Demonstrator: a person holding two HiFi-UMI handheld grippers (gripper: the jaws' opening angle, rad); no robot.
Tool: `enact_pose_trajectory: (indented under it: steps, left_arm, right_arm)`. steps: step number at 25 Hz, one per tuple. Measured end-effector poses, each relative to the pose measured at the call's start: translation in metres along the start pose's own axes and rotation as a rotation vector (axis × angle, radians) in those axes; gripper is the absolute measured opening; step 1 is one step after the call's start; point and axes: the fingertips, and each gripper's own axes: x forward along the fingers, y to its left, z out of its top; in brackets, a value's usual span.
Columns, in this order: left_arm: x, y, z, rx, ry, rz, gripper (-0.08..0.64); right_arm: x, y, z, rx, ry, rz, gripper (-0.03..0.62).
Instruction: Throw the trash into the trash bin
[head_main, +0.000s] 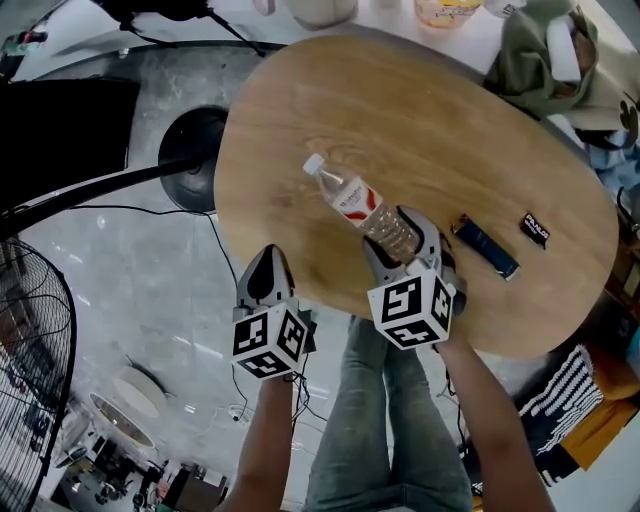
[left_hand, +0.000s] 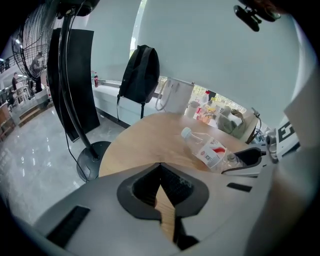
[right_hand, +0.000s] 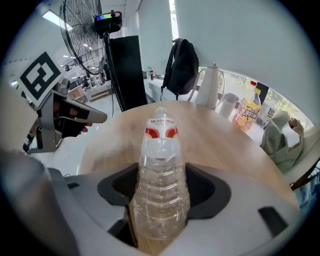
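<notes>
The oval wooden counter (head_main: 420, 120) fills the middle. At its near edge hangs the left gripper (head_main: 268, 256), jaws closed and empty. The right gripper (head_main: 398, 236) has its jaws clamped on the base of a plastic water bottle (head_main: 355, 203) that lies on the counter, cap pointing away. Beside it lie a dark blue wrapper (head_main: 486, 246) and a small black packet (head_main: 536, 229).

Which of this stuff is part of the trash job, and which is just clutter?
Job: bottle, between the right tongs; blue wrapper and black packet, likely trash too. No bin in view.
Clutter: fan, backpack, kettle, yellow drink.
</notes>
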Motion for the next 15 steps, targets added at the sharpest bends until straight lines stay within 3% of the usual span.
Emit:
enact_pose_trajectory:
  steps: [6, 15]
  left_arm:
    - [-0.008, -0.014, 0.015, 0.02, -0.003, -0.008, 0.014]
    - [-0.02, -0.078, 0.07, 0.124, -0.047, -0.117, 0.013]
  right_arm:
    - [-0.03, -0.019, 0.002, 0.068, -0.016, -0.033, 0.29]
    - [-0.099, -0.066, 0.005, 0.188, -0.054, -0.153, 0.29]
